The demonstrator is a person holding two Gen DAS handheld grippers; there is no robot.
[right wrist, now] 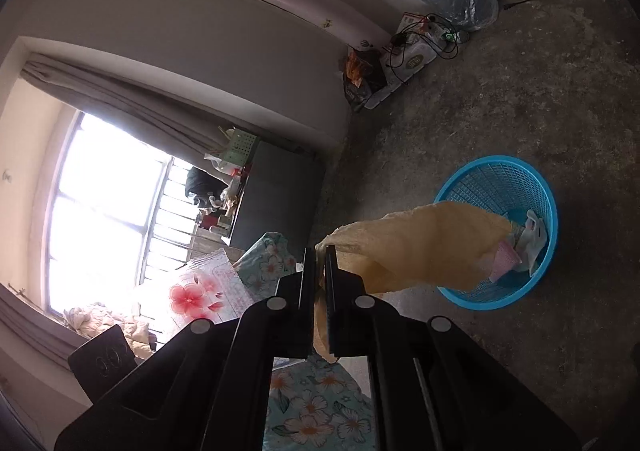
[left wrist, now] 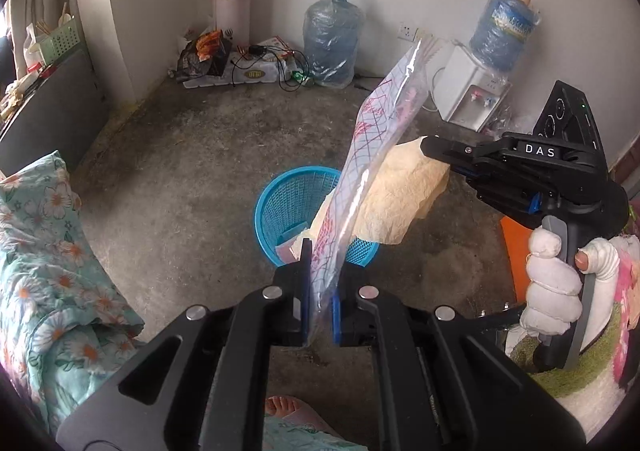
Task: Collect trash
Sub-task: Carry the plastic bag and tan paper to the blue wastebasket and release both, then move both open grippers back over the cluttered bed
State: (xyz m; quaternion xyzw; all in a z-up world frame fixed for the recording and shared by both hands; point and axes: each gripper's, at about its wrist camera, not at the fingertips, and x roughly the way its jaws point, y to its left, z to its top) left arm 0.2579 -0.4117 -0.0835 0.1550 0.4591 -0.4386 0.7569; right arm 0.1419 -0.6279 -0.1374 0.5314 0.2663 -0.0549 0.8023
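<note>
On right gripper [left wrist: 430, 143]: "DAS" (seemingly).

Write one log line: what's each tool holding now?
left tool: shut on plastic wrapper | right tool: shut on yellow paper | blue basket: below

right gripper [right wrist: 320, 251] clamped on yellow paper [right wrist: 420, 247] | paper overlaps blue basket [right wrist: 460, 295] | concrete floor [right wrist: 500, 91]
</note>
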